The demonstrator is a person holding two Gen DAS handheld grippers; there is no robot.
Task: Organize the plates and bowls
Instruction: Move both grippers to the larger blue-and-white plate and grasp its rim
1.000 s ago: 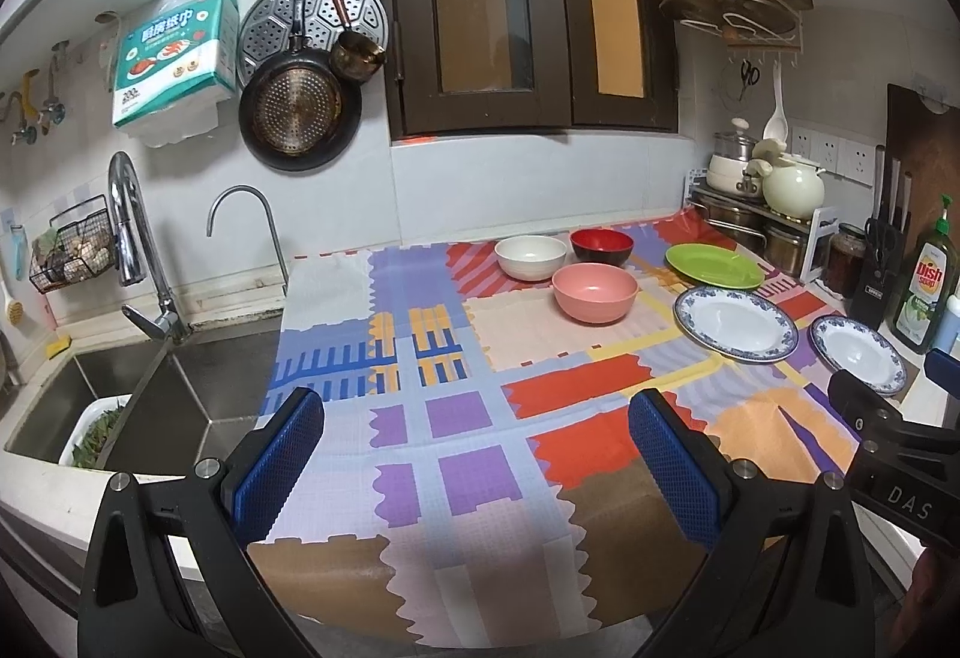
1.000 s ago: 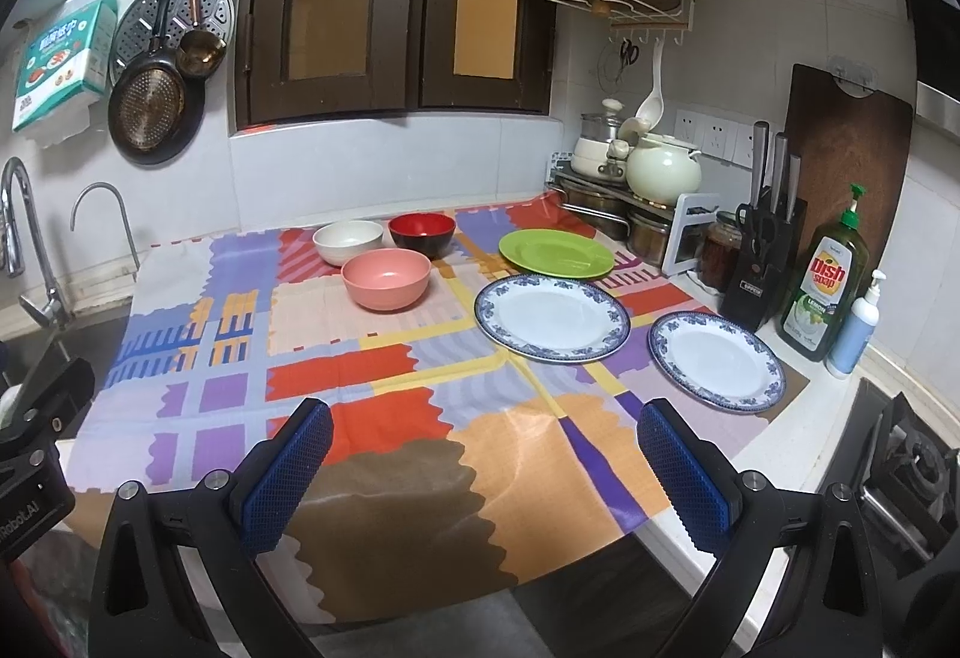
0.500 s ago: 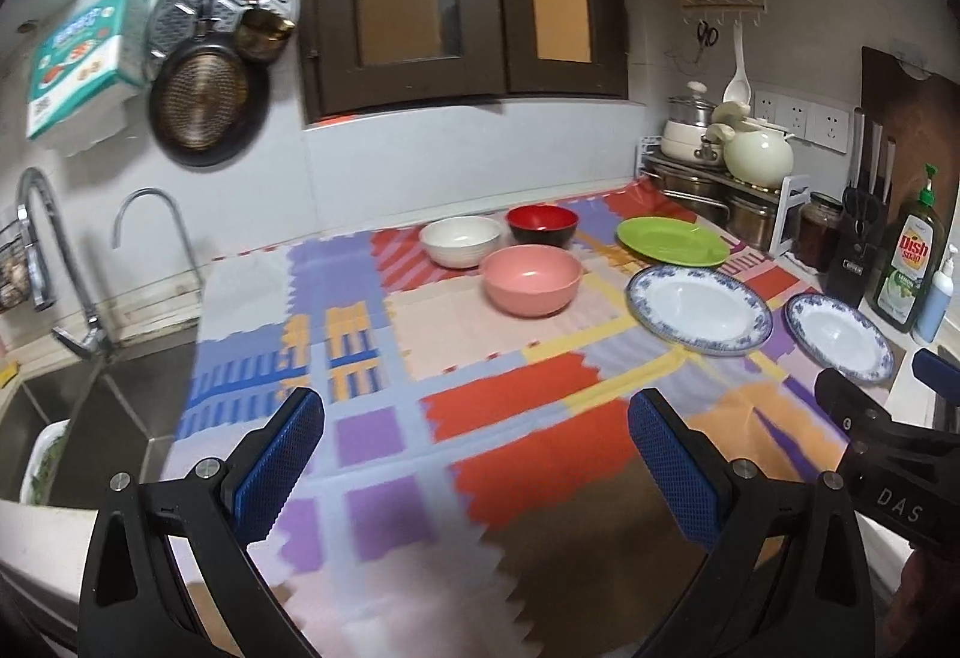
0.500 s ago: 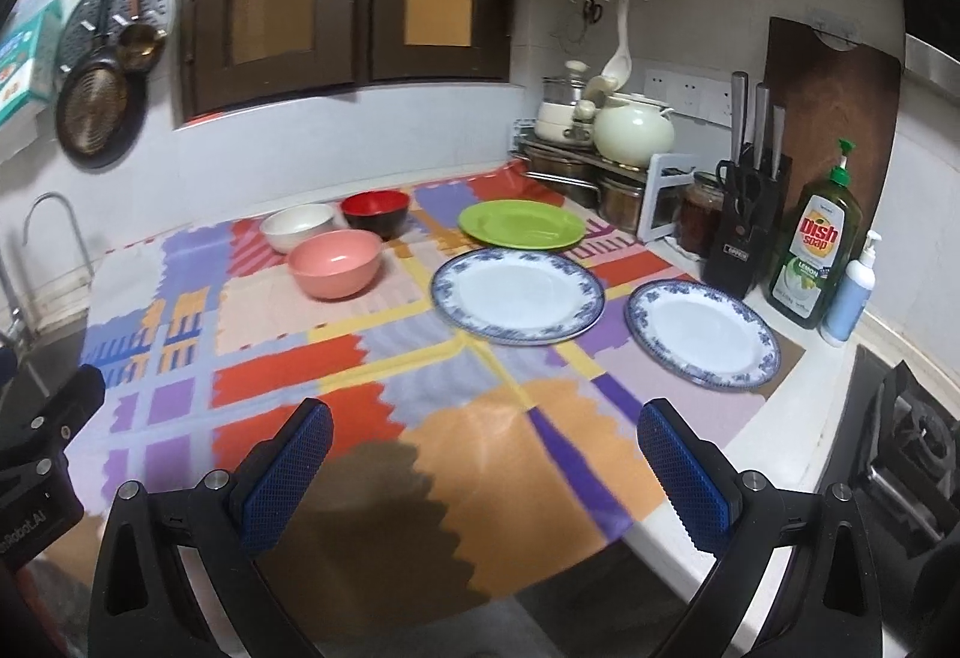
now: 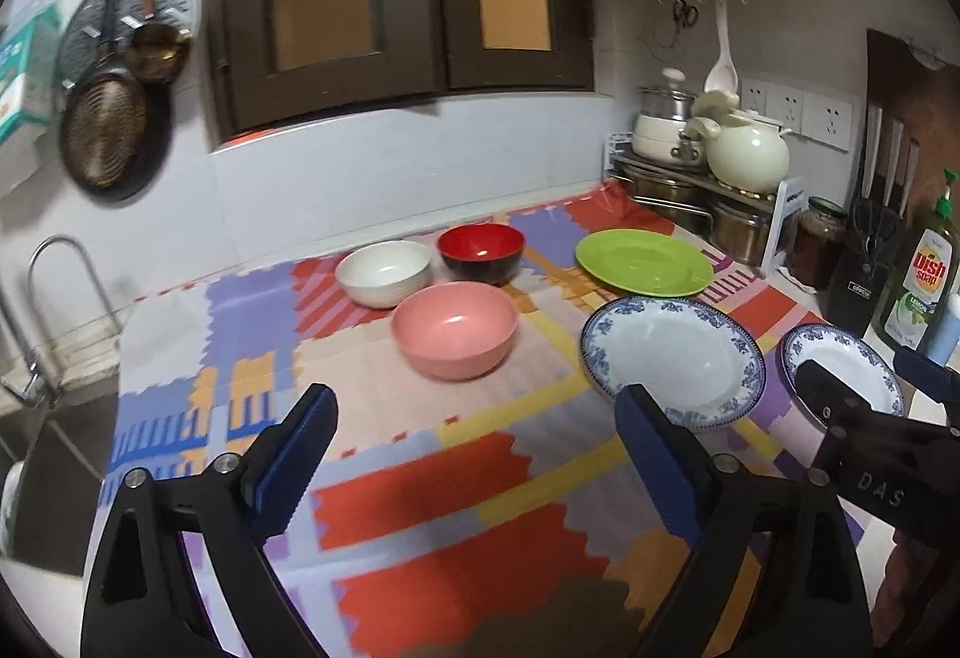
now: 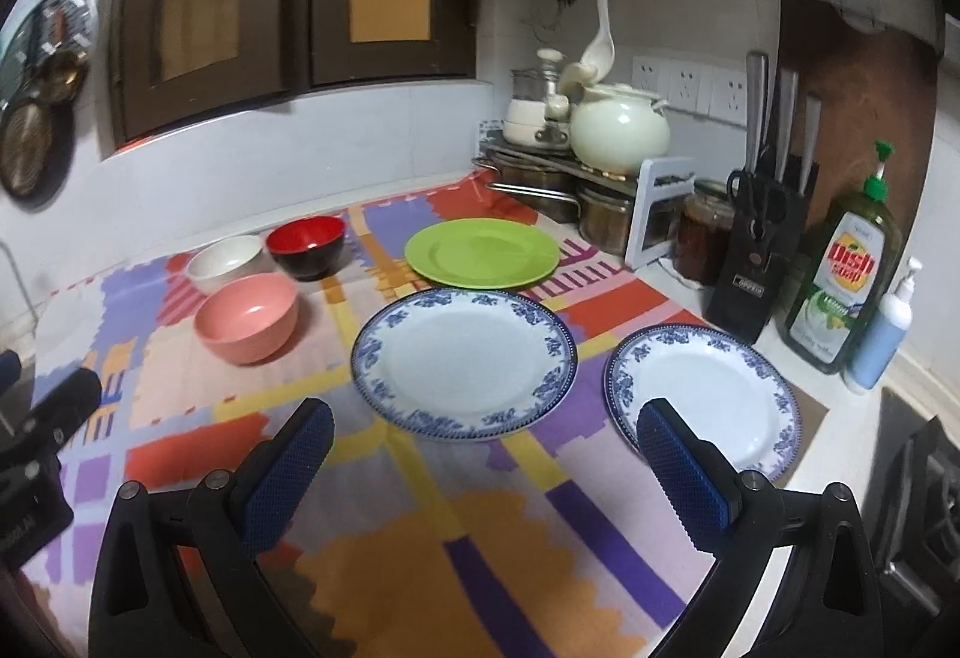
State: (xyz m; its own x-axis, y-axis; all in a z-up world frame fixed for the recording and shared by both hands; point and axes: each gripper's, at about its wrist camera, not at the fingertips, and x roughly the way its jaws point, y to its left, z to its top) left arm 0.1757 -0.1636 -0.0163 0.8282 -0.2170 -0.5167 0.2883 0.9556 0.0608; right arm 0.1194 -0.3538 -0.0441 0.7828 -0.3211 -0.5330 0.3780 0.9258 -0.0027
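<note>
Left gripper (image 5: 474, 454) jaws wide, closing slightly, nothing between them. Right gripper (image 6: 486, 454) spread wide, empty. Both above the patchwork mat (image 6: 420, 508). Nearest: two blue-rimmed plates (image 6: 462, 358) (image 6: 702, 388) side by side. Pink bowl (image 5: 454, 328) mid-mat. Beyond: white bowl (image 5: 384, 272), red bowl (image 5: 480, 251), green plate (image 6: 482, 253) near the wall.

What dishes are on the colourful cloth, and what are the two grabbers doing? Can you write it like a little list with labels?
bowls: pink bowl, white bowl, red-and-black bowl, close together
plates: green plate, big blue-rimmed white plate, smaller blue-rimmed white plate, none stacked
surface: patchwork cloth
left gripper: jaws closing, nothing between them
right gripper: open, empty, near the plates
</note>
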